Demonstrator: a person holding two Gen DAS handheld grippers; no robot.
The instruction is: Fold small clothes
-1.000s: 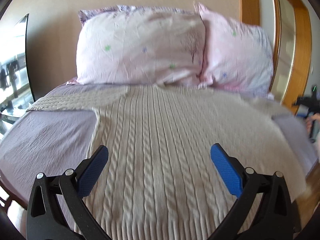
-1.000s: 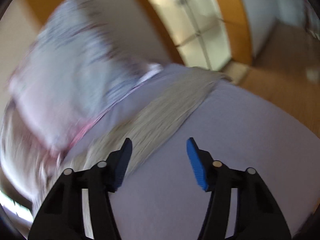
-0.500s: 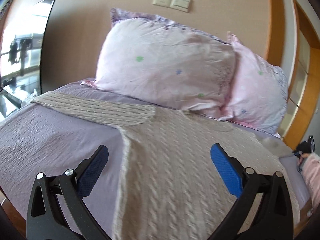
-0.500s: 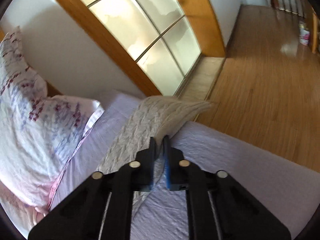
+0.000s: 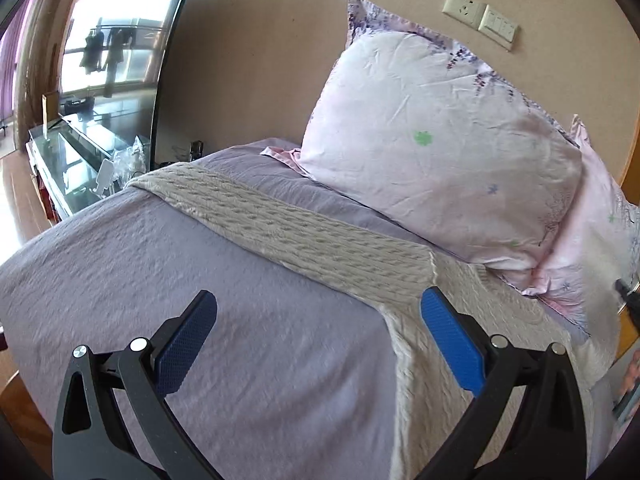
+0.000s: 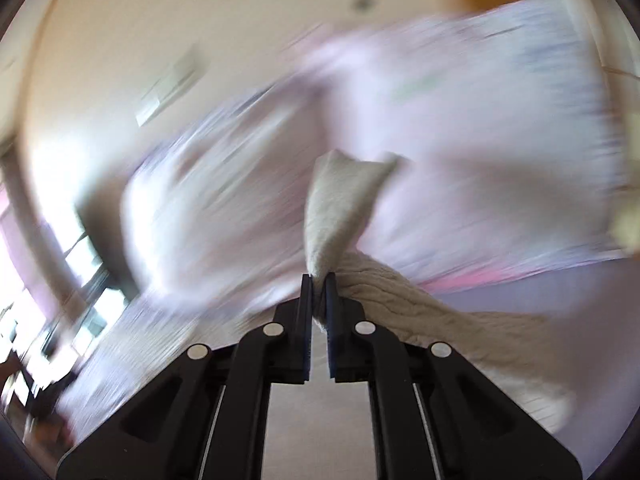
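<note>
A beige cable-knit sweater [image 5: 460,320] lies flat on the lilac bed. Its left sleeve [image 5: 280,228] stretches out to the left toward the bed's edge. My left gripper [image 5: 318,336] is open and empty, above the bed by the sweater's left armpit. My right gripper [image 6: 319,280] is shut on the sweater's right sleeve [image 6: 340,208] and holds it lifted, the cuff sticking up past the jaws. The right wrist view is blurred by motion.
Two pink floral pillows [image 5: 440,140] lean on the beige wall at the head of the bed. A glass-topped cabinet [image 5: 76,152] and a large mirror [image 5: 108,40] stand to the left. The lilac bedspread [image 5: 180,280] falls off at the left edge.
My right gripper closed on the sweater's right sleeve end and swung it up toward the pillows. My left gripper, still open, shifted left from the sweater's middle toward the left sleeve.
</note>
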